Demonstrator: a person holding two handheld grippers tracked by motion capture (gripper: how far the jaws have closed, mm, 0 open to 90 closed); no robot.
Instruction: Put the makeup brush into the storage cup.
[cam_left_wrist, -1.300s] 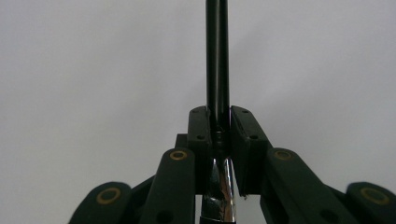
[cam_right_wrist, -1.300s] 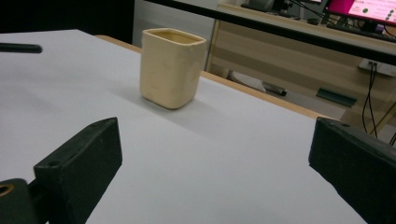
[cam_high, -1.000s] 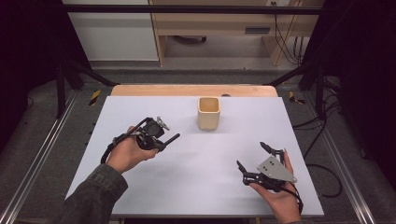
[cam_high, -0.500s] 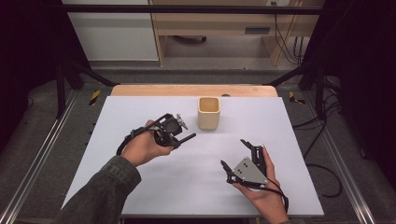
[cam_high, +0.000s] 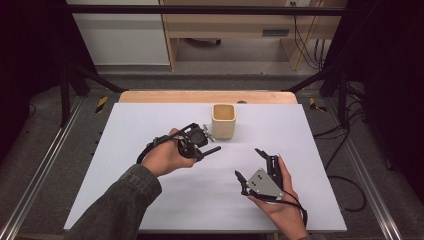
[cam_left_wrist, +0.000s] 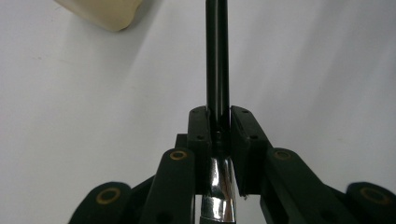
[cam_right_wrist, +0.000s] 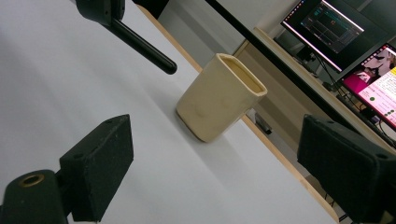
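Left claw: the left claw (cam_high: 209, 148) was clamped on a slim black pen (cam_left_wrist: 217, 60) with a chrome end section, the jaws pressed against its barrel on both sides, as the left gripper view showed.
Pen: it lay roughly level above the white surface (cam_high: 125, 130), its free tip pointing toward the person's right, just in front of the cup and not touching it.
Cup: a cream, square-sided cup (cam_high: 223, 120) stood upright and open-mouthed near the far edge of the surface; nothing could be seen inside it from the high view.
Right claw: the right claw (cam_high: 250, 162) was spread wide with nothing between its jaws, held in the person's right hand (cam_high: 280, 207) low over the near right part of the surface, well apart from the cup.
Right gripper view: the cup (cam_right_wrist: 219, 95) sat framed between the two parted pads, with the pen's black tip (cam_right_wrist: 140, 44) reaching in from the upper left.
Done so far: the pen was off the surface and securely gripped, and had been brought close to the cup.
Left to do: judging by the layout, the pen had yet to be tilted upright, raised over the rim and released into the cup; the empty claw appeared ready to steady the cup.
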